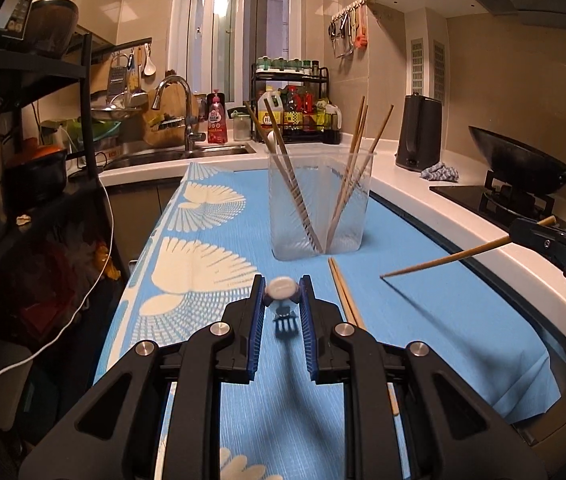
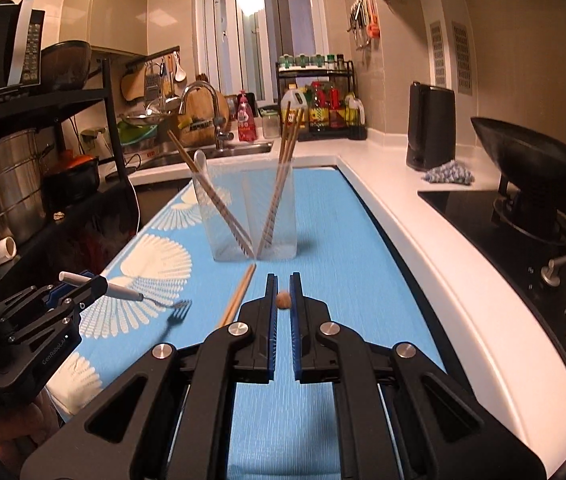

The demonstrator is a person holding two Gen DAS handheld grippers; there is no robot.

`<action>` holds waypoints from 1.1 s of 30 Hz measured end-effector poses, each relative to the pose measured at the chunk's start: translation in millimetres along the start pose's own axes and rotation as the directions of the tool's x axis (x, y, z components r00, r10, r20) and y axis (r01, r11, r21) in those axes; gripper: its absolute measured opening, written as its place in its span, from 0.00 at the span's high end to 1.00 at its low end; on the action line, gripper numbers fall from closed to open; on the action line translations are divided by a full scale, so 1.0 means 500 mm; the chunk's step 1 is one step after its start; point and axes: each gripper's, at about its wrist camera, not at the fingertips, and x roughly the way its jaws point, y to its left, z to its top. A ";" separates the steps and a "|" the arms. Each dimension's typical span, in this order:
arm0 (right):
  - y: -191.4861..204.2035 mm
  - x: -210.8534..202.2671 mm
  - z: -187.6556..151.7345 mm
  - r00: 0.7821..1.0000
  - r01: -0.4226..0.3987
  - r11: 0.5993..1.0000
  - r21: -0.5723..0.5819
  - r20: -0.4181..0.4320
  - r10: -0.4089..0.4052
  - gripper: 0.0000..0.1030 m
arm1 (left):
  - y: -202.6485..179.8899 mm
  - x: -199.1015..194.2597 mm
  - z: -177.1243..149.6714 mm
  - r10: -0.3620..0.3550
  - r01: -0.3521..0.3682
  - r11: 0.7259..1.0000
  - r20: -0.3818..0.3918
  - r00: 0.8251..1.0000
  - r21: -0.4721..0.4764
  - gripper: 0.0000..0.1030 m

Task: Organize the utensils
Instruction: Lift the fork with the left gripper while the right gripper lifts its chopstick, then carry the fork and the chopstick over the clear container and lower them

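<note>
I'm working in a home kitchen: a sink (image 1: 187,156) with faucet (image 1: 175,108), a wok (image 1: 523,164) on the hob, condiment bottles (image 1: 295,112) racked by the window.

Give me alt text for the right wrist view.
The right gripper is shut on a wooden chopstick, seen end-on above a blue tablecloth. At left, the left gripper holds a small fork by its handle. Ahead stands a clear container of chopsticks, with two more chopsticks lying before it.
</note>
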 end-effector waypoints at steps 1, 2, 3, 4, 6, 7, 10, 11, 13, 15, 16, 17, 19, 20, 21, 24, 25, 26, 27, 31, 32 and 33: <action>0.002 0.001 0.009 1.000 -0.004 1.000 -0.003 0.005 0.004 0.94 | 0.000 0.002 0.009 0.001 -0.001 1.000 -0.003 1.000 0.005 0.83; 0.004 0.003 0.016 1.000 -0.007 1.000 -0.005 0.007 0.007 0.94 | -0.002 0.004 0.015 0.000 0.000 1.000 -0.007 1.000 0.007 0.83; 0.006 0.005 0.024 1.000 -0.012 1.000 -0.007 0.005 0.012 0.94 | -0.003 0.006 0.022 -0.001 0.001 1.000 -0.010 1.000 0.009 0.83; 0.007 0.008 0.032 1.000 -0.016 1.000 -0.006 0.003 0.016 0.94 | -0.004 0.008 0.032 0.003 -0.003 1.000 -0.014 1.000 0.015 0.83; 0.011 0.009 0.047 1.000 -0.016 1.000 -0.009 0.008 0.016 0.94 | -0.007 0.009 0.047 0.004 -0.003 1.000 -0.022 1.000 0.022 0.83; 0.014 0.008 0.057 1.000 -0.017 1.000 -0.013 0.015 0.017 0.94 | -0.006 0.009 0.055 -0.003 0.004 1.000 -0.028 1.000 0.018 0.83; 0.021 0.002 0.081 0.999 -0.021 0.999 -0.028 0.030 0.022 0.94 | -0.008 0.009 0.072 -0.017 0.018 1.000 -0.044 0.999 0.010 0.83; 0.024 0.002 0.087 0.999 -0.022 0.999 -0.033 0.031 0.023 0.94 | -0.007 0.011 0.080 -0.023 0.024 1.000 -0.052 0.998 0.006 0.83; 0.027 0.001 0.101 0.999 -0.030 0.999 -0.039 0.029 0.031 0.94 | -0.007 0.011 0.092 -0.029 0.029 1.000 -0.063 0.998 0.000 0.83; 0.030 0.000 0.112 0.999 -0.033 0.998 -0.048 0.029 0.034 0.94 | -0.009 0.012 0.105 -0.035 0.035 0.999 -0.073 0.997 0.000 0.83; 0.031 -0.001 0.116 0.999 -0.032 0.998 -0.053 0.031 0.034 0.94 | -0.009 0.013 0.110 -0.040 0.041 0.999 -0.078 0.996 -0.001 0.83; 0.031 -0.001 0.121 0.999 -0.033 0.998 -0.056 0.032 0.035 0.94 | -0.007 0.012 0.118 -0.048 0.048 0.999 -0.081 0.996 -0.005 0.83; 0.032 0.001 0.131 0.999 -0.040 0.998 -0.057 0.026 0.042 0.94 | -0.005 0.011 0.136 -0.056 0.057 0.998 -0.086 0.995 0.002 0.83; 0.033 0.003 0.136 0.999 -0.043 0.997 -0.057 0.023 0.045 0.94 | -0.004 0.011 0.144 -0.061 0.062 0.998 -0.091 0.994 0.002 0.83; 0.034 0.004 0.141 0.999 -0.045 0.997 -0.058 0.021 0.046 0.94 | 0.000 0.011 0.152 -0.070 0.070 0.998 -0.097 0.993 -0.004 0.83; 0.034 0.003 0.163 0.998 -0.048 0.997 -0.068 0.025 0.050 0.94 | 0.013 0.016 0.177 -0.087 0.085 0.996 -0.123 0.989 -0.024 0.83; 0.033 0.002 0.173 0.998 -0.050 0.996 -0.069 0.028 0.052 0.94 | 0.019 0.018 0.184 -0.092 0.089 0.996 -0.132 0.987 -0.031 0.83; 0.033 0.002 0.181 0.998 -0.052 0.996 -0.068 0.030 0.054 0.94 | 0.025 0.021 0.192 -0.103 0.098 0.994 -0.146 0.984 -0.041 0.83; 0.031 0.003 0.190 0.998 -0.056 0.996 -0.067 0.030 0.058 0.94 | 0.029 0.024 0.197 -0.111 0.105 0.993 -0.158 0.981 -0.049 0.83; 0.029 0.013 0.224 0.997 -0.075 0.995 -0.065 0.011 0.076 0.94 | 0.034 0.037 0.221 -0.120 0.112 0.992 -0.193 0.974 -0.051 0.83; 0.031 0.016 0.233 0.997 -0.080 0.994 -0.070 0.006 0.080 0.94 | 0.032 0.039 0.229 -0.116 0.111 0.993 -0.196 0.974 -0.038 0.83; 0.033 0.018 0.242 0.997 -0.081 0.994 -0.078 0.006 0.081 0.94 | 0.031 0.042 0.236 -0.119 0.115 0.993 -0.202 0.972 -0.032 0.83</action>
